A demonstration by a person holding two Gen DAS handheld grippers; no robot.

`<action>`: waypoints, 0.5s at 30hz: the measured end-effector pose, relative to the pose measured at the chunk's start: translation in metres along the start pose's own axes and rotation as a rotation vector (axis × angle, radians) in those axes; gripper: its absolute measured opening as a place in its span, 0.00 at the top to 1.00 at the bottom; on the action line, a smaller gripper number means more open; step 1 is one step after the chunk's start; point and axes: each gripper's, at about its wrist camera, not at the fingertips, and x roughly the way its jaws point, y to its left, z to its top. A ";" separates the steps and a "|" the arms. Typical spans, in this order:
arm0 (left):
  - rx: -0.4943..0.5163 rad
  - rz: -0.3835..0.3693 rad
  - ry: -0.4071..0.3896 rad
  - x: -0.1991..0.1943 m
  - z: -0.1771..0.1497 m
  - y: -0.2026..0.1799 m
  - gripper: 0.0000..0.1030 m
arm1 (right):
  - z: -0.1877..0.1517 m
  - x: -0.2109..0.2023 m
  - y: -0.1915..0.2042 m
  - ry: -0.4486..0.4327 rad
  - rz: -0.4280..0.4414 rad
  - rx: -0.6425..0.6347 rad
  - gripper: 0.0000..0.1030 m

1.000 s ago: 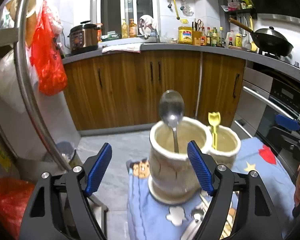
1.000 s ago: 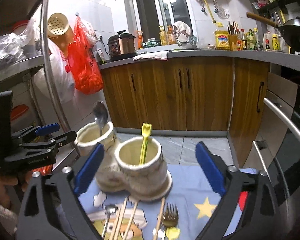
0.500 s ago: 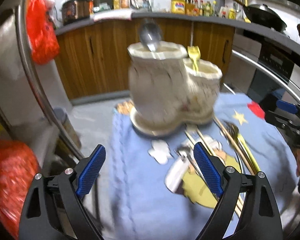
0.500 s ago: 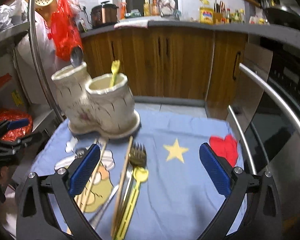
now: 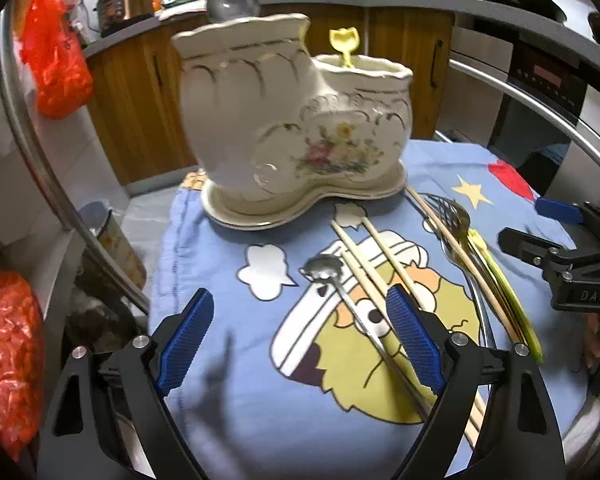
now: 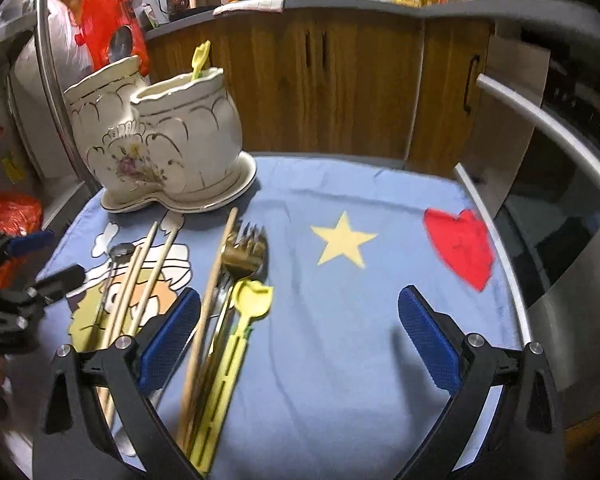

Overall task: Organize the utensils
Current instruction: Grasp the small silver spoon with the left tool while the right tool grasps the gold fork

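Steel spoon [image 5: 325, 270] lies between wide-open left gripper [image 5: 296, 340] fingers; right gripper [image 6: 300, 340] gapes empty beside yellow fork [image 6: 236, 344].

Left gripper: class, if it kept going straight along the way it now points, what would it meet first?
Probably the small metal spoon lying on the blue cartoon cloth between the left gripper's open fingers; depth is unclear, so it might touch cloth first.

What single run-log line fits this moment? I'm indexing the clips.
left gripper: open, empty | right gripper: open, empty | cream ceramic two-pot holder: steel spoon, yellow utensil inside | loose: gold fork, wooden chopsticks on blue cloth
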 end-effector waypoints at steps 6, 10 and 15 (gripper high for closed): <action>-0.007 -0.035 0.028 0.011 0.000 -0.005 0.16 | 0.008 0.014 0.016 0.029 0.030 -0.044 0.28; -0.017 -0.052 0.041 0.015 -0.002 -0.005 0.19 | 0.017 0.022 0.018 0.046 0.065 -0.016 0.52; -0.010 -0.069 0.045 0.017 -0.003 -0.008 0.22 | 0.022 0.033 0.016 0.073 0.115 0.028 0.63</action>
